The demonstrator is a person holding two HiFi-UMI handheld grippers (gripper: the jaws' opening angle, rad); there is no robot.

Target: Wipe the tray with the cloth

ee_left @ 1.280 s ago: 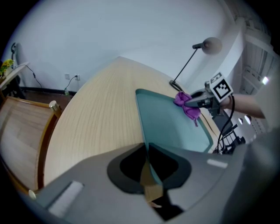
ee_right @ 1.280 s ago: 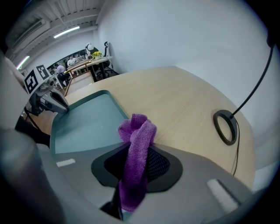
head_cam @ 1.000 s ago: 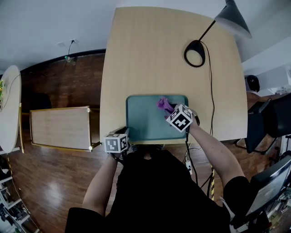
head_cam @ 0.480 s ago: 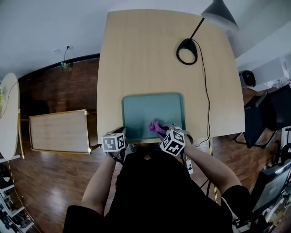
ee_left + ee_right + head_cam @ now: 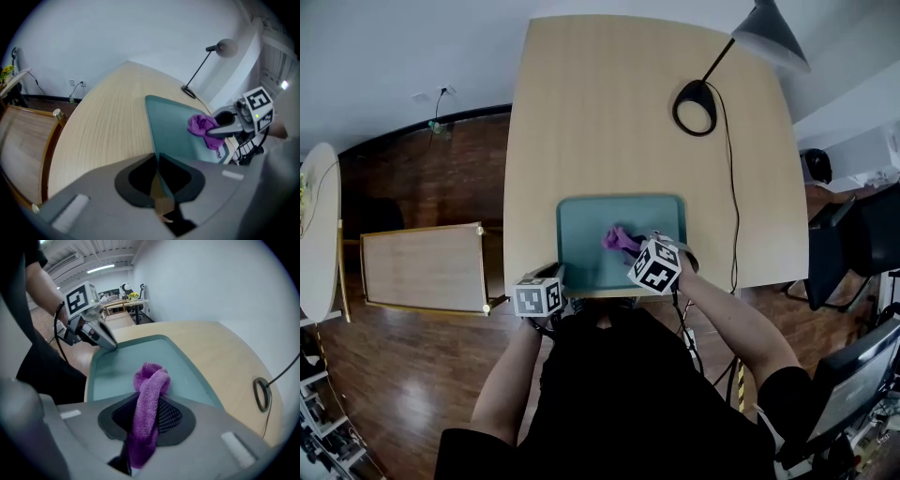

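Where jaws pinch it, the cloth (image 5: 150,380) (purple) bunches

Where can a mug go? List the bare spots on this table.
Bare: the far half of the table, from the tray up to the lamp, and the strip left of the tray. Crowded: the tray, where the right hand-held gripper holds the cloth and the left hand-held gripper clamps its near corner.

The right gripper (image 5: 143,425) has its jaws clamped on a purple cloth (image 5: 149,394), whose bunched end (a soft knot) pokes out over a teal tray (image 5: 187,366). The left gripper (image 5: 110,344) touches the tray's far-left corner. Pale wooden table (image 5: 225,352) lies beneath.
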